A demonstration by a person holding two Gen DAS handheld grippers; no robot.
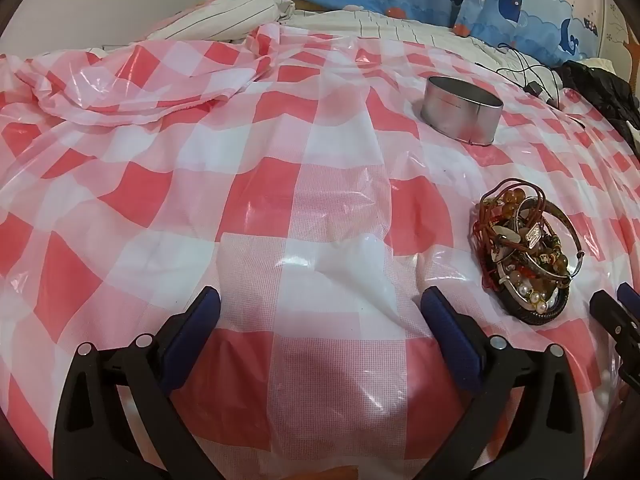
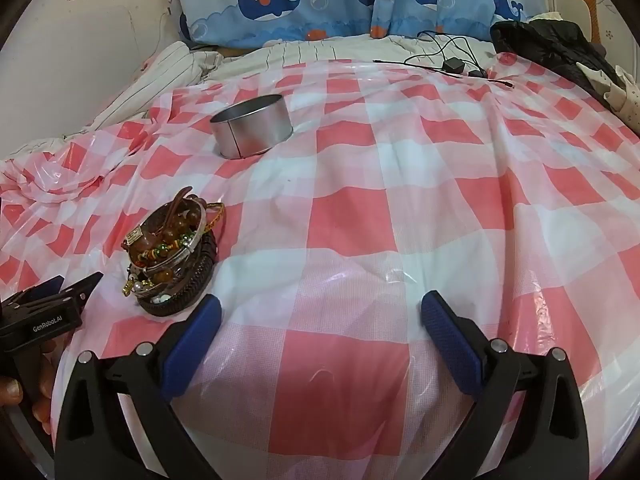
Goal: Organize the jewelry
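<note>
A pile of bracelets and beads (image 1: 528,248) lies on the red and white checked plastic sheet (image 1: 280,184), right of my left gripper (image 1: 320,312). In the right wrist view the pile (image 2: 172,256) lies left of my right gripper (image 2: 320,312). A round silver tin (image 1: 462,110), open at the top, stands farther back; it also shows in the right wrist view (image 2: 252,126). Both grippers are open and empty, low over the sheet. The pile lies between them.
Blue whale-print pillows (image 2: 320,0) line the back. A black cable with a small box (image 2: 452,64) and a black garment (image 2: 560,48) lie at the back right. Crumpled sheet and striped bedding (image 1: 224,16) lie at the back left.
</note>
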